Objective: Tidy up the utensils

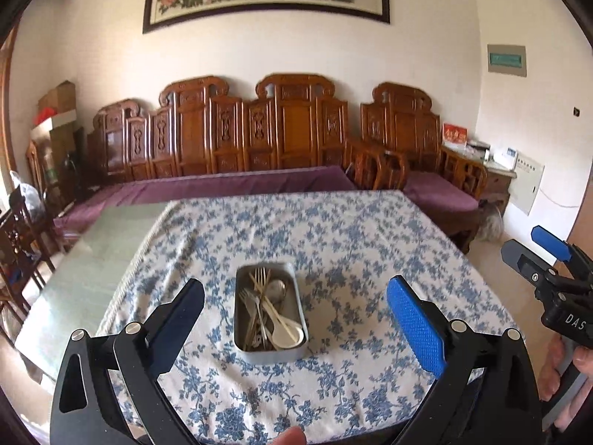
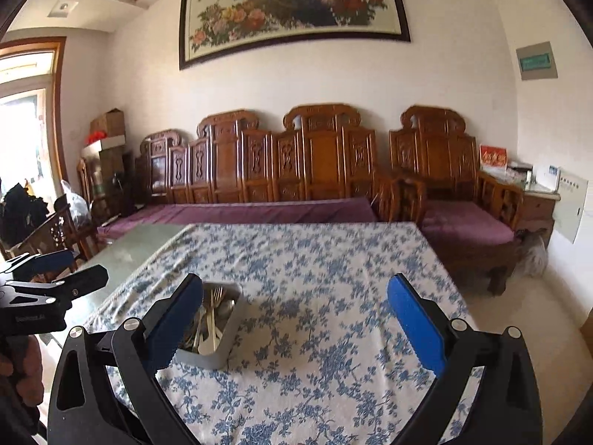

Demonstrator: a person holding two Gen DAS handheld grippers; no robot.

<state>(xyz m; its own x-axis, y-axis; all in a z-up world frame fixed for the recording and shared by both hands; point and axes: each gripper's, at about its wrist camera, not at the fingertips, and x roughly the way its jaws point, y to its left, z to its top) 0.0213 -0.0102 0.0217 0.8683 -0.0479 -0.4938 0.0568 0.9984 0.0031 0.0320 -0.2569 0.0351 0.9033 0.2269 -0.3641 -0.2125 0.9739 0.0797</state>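
Both grippers, left (image 1: 296, 319) and right (image 2: 296, 319), spread empty fingers; tray (image 2: 226, 348) utensils (image 1: 267, 311) overlap, partly hidden.

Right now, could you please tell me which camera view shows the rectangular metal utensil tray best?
The left wrist view: the rectangular metal utensil tray sits centred and unobstructed, forks and white spoon visible. In the right wrist view, the right hand-held gripper's finger hides part of the tray.

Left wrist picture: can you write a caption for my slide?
Open left gripper above a metal tray of forks, chopsticks and a white spoon on a blue-flowered tablecloth.
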